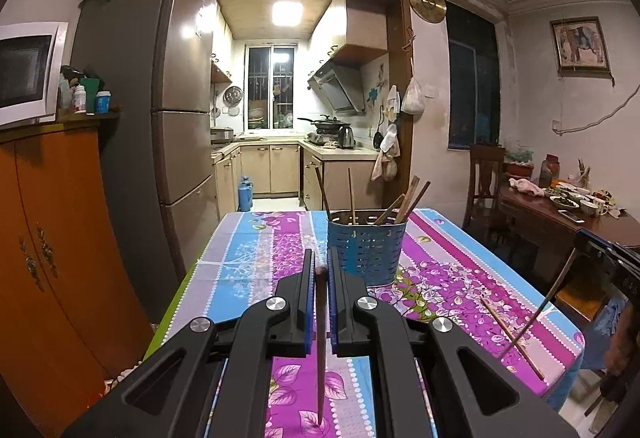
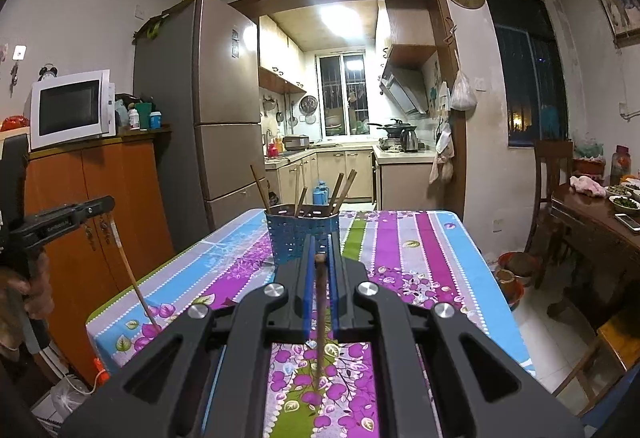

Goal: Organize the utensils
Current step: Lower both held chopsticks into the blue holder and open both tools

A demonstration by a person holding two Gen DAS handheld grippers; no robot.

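Note:
A blue perforated utensil holder (image 1: 366, 248) stands on the table with several chopsticks in it; it also shows in the right wrist view (image 2: 303, 232). My left gripper (image 1: 321, 266) is shut on a dark brown chopstick (image 1: 321, 342) that hangs down toward the tablecloth, just in front of the holder. My right gripper (image 2: 320, 252) is shut on another brown chopstick (image 2: 320, 322), also pointing down, just short of the holder. One loose chopstick (image 1: 514, 340) lies on the table at the right. The right gripper's chopstick shows in the left wrist view (image 1: 548, 302).
The table wears a purple, blue and white floral cloth (image 1: 260, 250). An orange cabinet (image 1: 52, 238) with a microwave (image 1: 26, 72) stands left, a fridge (image 1: 160, 98) behind it. A wooden table with dishes (image 1: 568, 206) and chair (image 1: 486, 182) stand right.

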